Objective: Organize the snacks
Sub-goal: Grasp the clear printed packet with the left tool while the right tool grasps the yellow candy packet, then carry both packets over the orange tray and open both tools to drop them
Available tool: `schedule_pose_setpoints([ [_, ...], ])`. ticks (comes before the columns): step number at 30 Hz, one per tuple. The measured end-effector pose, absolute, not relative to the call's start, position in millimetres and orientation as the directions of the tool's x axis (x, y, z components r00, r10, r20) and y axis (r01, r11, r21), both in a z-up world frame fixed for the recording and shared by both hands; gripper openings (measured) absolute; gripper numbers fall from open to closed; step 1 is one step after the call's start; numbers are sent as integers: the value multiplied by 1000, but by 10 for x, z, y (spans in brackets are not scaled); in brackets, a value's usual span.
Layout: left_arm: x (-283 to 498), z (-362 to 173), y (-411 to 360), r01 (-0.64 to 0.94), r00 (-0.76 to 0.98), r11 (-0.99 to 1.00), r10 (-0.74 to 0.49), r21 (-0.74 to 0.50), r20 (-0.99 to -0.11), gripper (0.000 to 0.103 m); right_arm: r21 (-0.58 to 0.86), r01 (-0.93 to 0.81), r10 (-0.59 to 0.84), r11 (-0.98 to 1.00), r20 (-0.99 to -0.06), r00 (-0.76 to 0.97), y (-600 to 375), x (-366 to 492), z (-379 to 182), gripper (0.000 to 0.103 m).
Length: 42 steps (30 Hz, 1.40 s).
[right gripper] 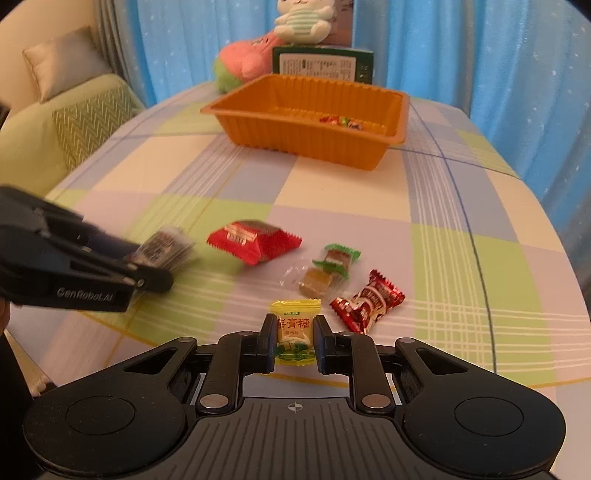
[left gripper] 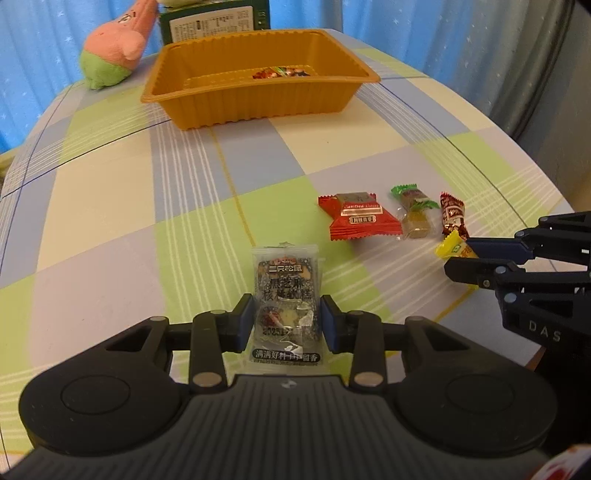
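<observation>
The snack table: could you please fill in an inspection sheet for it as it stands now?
Surface: table under a checked cloth in pastel squares.
Job's things: orange tray at the far side with a few wrapped sweets inside; loose on the cloth are a red packet, a green-wrapped candy, a clear-wrapped brown candy and a dark red candy.
Clutter: pink and green plush, green box, white plush on the box.
Grippers: left gripper shut on a grey sesame-cake packet; right gripper shut on a yellow candy.
Cables: nothing seen.
Surroundings: blue curtains, green sofa with a cushion.
</observation>
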<state>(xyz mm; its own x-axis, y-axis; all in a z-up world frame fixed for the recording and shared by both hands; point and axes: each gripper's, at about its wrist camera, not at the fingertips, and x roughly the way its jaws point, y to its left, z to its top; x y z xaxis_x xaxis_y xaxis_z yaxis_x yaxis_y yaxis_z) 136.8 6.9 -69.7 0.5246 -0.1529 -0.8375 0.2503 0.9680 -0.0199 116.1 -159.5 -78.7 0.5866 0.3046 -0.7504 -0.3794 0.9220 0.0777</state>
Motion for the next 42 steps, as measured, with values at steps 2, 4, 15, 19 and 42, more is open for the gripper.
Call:
schedule_pose_setpoints([
  [2, 1321, -632, 82, 234, 534, 972, -150, -26, -832, 34, 84, -372, 307, 924, -743, 595, -1608, 1149, -722, 20],
  [4, 1280, -564, 91, 216, 543, 976, -145, -29, -827, 34, 91, -366, 310, 926, -737, 600, -1615, 1140, -661, 21],
  [15, 1071, -280, 137, 136, 583, 989, -127, -58, -802, 34, 119, -352, 329, 928, -705, 629, -1620, 1028, -362, 21],
  [19, 1032, -192, 142, 125, 595, 990, -126, -64, -794, 34, 125, -348, 332, 929, -696, 637, -1631, 998, -284, 21],
  [42, 1432, 174, 156, 120, 651, 988, -155, -101, -743, 34, 145, -320, 332, 936, -662, 672, -1760, 1409, 69, 21],
])
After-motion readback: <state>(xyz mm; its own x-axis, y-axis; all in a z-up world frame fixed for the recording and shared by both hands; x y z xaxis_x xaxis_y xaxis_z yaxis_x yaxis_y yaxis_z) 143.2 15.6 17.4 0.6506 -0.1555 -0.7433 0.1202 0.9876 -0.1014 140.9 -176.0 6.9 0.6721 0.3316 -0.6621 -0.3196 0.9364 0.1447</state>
